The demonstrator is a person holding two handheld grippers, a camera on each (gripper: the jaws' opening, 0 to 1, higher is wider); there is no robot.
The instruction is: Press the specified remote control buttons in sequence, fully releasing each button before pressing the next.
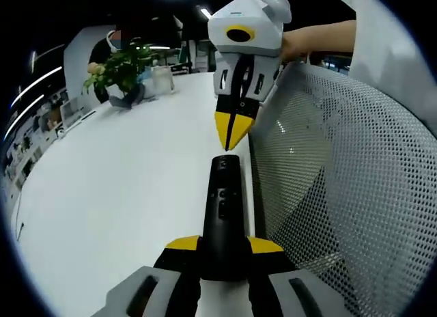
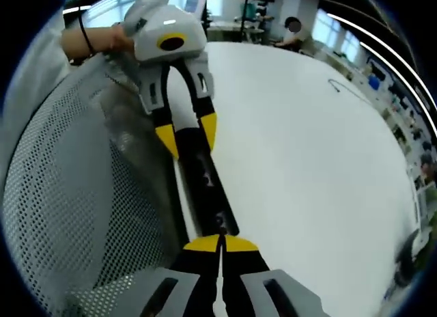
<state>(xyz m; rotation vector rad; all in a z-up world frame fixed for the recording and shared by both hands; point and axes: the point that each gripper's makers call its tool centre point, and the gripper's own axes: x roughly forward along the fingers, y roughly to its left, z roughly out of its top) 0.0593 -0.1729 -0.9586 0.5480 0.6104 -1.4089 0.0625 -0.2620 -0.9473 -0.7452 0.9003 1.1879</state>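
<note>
Two grippers, one black remote (image 1: 223, 214), both views over a white table (image 1: 116, 194). Left gripper view, starting at 9 o'clock: bare table, then a potted plant (image 1: 121, 70) far back at 11 o'clock with a person seated behind it. At centre the remote lies lengthwise along the table's near edge, its near end pinched between the left gripper's (image 1: 224, 245) yellow tips at 6 o'clock; buttons face up and are readable as small dots on the top face. Right gripper (image 1: 231, 136) comes in from 12 o'clock, yellow tips pressed together into a point just above the remote's far end; cannot tell whether it touches. A hand holds it at 1 o'clock. From 2 to 5 o'clock a grey mesh chair back (image 1: 341, 194) sits just beside the table edge. Right gripper view, left to right: the same mesh chair back (image 2: 61, 194) fills 7 to 10 o'clock, with a hand wearing a dark wristband at 11 o'clock on the left gripper (image 2: 188, 136), whose fingers are clamped on the remote (image 2: 208, 187). Right gripper's (image 2: 220, 243) own tips at 6 o'clock are closed tight, sitting over the remote's near end. This view adds what the other lacks: a dark cable (image 2: 341, 86) lying on the table at 2 o'clock, and desks and windows beyond at 12 to 3 o'clock.
</note>
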